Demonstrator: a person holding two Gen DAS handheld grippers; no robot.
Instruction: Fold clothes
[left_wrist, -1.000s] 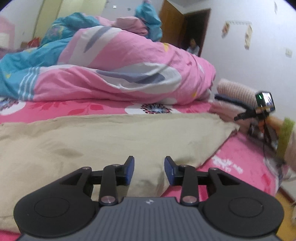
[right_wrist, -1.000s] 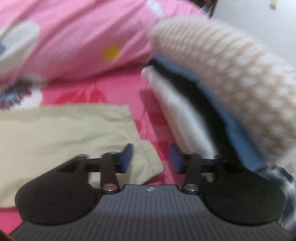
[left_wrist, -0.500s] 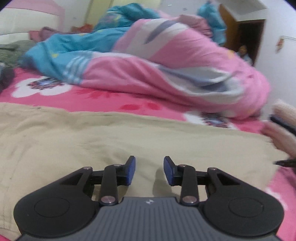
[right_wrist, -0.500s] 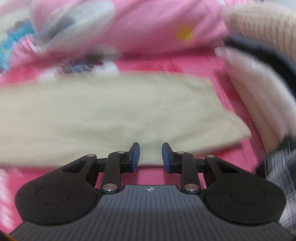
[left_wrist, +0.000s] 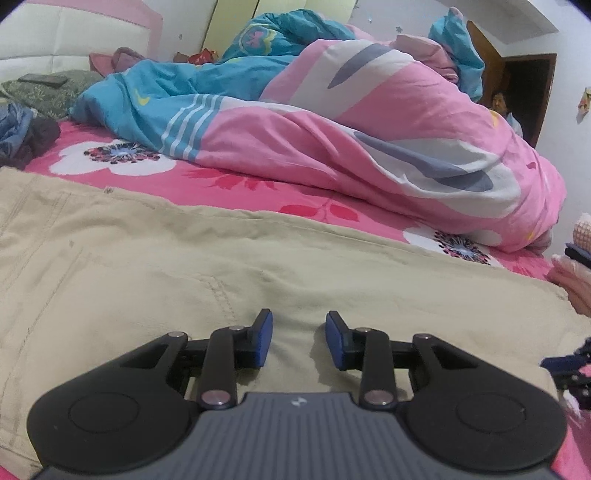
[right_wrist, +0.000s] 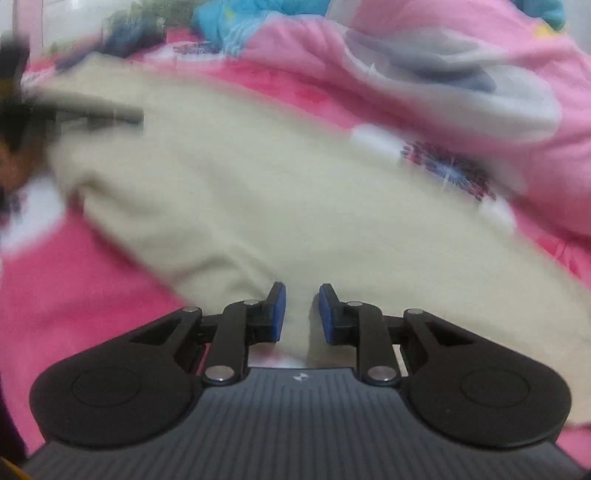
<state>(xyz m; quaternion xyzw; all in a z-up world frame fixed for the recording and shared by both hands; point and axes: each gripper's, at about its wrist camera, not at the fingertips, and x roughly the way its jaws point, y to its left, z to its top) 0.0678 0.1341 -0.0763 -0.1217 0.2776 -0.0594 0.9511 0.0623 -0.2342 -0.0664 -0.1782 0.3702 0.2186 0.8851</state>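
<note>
Ahead of my gripper I see a bunched pink-and-blue duvet (left_wrist: 369, 147) on a pink floral bed sheet (left_wrist: 236, 181).

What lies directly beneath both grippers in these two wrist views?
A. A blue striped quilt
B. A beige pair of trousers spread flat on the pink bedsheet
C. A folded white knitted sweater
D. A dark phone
B: beige trousers fill the space ahead of the left gripper and of the right gripper.

Black tongs (left_wrist: 298, 339), blue pads (left_wrist: 264, 338), apparently silver rivets.
</note>
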